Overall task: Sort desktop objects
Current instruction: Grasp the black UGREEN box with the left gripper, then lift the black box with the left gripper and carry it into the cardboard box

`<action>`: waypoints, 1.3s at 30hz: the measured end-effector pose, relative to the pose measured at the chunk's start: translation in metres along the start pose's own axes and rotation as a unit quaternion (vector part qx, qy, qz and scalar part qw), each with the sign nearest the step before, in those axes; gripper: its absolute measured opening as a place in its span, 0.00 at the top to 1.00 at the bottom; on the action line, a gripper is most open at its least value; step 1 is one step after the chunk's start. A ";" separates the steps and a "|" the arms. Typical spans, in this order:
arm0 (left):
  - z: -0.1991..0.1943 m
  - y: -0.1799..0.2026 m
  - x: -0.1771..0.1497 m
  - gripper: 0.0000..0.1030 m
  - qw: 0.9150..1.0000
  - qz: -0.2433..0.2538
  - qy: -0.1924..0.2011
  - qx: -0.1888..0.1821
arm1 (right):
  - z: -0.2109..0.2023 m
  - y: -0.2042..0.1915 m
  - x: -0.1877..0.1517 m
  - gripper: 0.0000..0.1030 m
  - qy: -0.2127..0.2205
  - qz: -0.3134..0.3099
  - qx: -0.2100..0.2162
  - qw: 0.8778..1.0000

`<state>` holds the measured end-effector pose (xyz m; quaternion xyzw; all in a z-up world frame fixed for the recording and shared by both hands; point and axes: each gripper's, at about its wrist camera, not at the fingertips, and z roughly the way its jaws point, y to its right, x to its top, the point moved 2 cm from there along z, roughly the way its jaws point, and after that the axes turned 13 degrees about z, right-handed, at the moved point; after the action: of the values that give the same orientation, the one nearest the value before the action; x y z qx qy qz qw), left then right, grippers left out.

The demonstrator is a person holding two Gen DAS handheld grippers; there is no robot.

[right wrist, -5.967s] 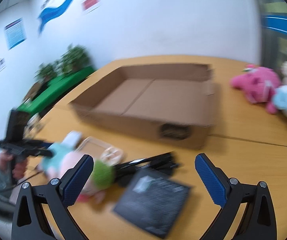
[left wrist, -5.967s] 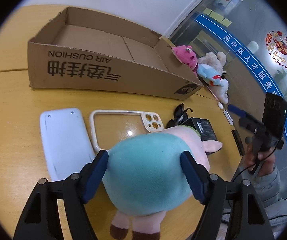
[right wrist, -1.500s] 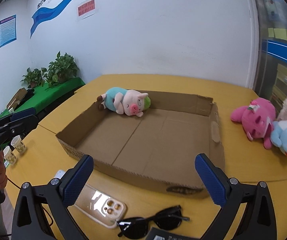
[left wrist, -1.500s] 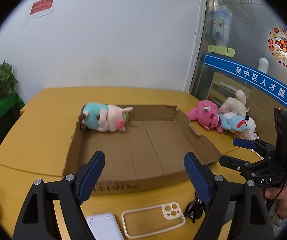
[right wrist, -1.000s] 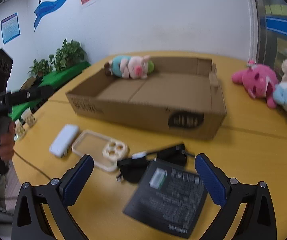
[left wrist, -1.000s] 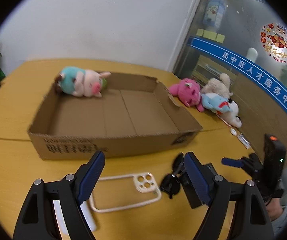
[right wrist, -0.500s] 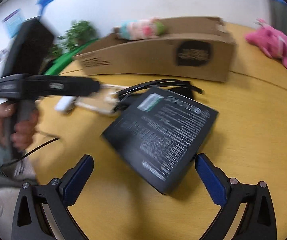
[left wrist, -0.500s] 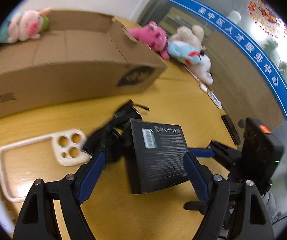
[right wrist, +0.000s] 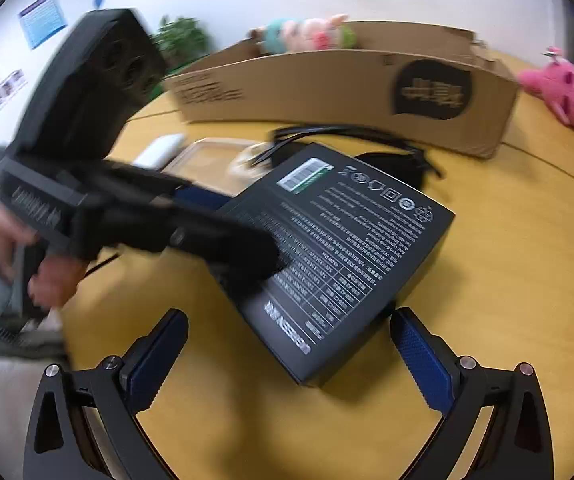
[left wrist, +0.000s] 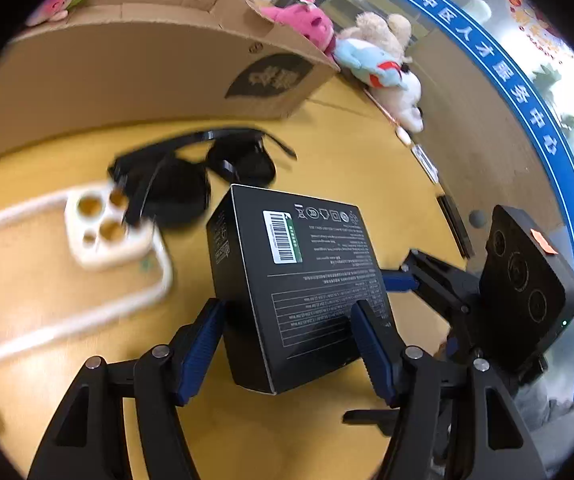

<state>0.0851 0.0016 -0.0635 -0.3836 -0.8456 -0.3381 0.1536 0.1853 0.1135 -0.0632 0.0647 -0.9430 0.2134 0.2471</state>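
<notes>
A flat black box (left wrist: 299,280) with a barcode label lies on the yellow table; it also shows in the right wrist view (right wrist: 339,248). My left gripper (left wrist: 291,344) straddles its near end, blue pads against or very near both sides. My right gripper (right wrist: 287,356) is open and empty, just short of the box's near corner. Black sunglasses (left wrist: 191,172) and a white phone case (left wrist: 87,236) lie beside the box. The cardboard box (left wrist: 127,52) stands behind, with the pig plush (right wrist: 307,34) inside.
A pink plush (left wrist: 307,20) and a blue-white plush (left wrist: 375,64) lie right of the cardboard box. A white slab (right wrist: 159,148) lies left of the phone case. The table's far edge runs along a glass wall.
Both grippers dropped from above the cardboard box down to the black box. The left gripper's jaws have narrowed around it. The pig plush stays in the cardboard box.
</notes>
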 end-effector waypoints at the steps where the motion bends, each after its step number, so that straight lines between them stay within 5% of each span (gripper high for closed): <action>1: -0.002 0.002 -0.005 0.38 1.000 0.001 -0.006 -0.008 | -0.003 -0.004 -0.005 0.00 -0.003 -0.015 0.005 1.000; 7: -0.003 -0.014 -0.003 0.36 1.000 -0.027 -0.003 0.011 | -0.001 0.002 -0.005 0.01 0.005 -0.044 -0.045 0.998; 10: 0.008 -0.022 0.005 0.36 0.999 -0.044 0.001 -0.022 | 0.005 0.004 0.002 0.02 0.011 -0.047 -0.044 0.998; 18: -0.014 -0.011 0.010 0.51 0.999 -0.013 0.023 0.030 | 0.012 -0.006 0.005 0.11 0.035 -0.045 -0.066 0.996; 24: -0.044 -0.001 0.021 0.51 0.997 -0.002 0.058 0.059 | -0.001 -0.021 0.015 0.11 0.072 -0.043 -0.057 0.995; 31: -0.095 0.006 0.054 0.51 0.987 0.026 0.125 0.099 | -0.026 -0.051 0.060 0.11 0.124 -0.094 -0.064 0.986; 39: -0.162 -0.004 0.126 0.50 0.968 0.074 0.206 0.125 | -0.063 -0.079 0.157 0.11 0.199 -0.149 -0.071 0.966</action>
<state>-0.0006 -0.0432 0.1178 -0.3447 -0.8007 -0.2888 0.3957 0.0939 0.0674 0.0933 0.1424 -0.8673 0.1150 0.4628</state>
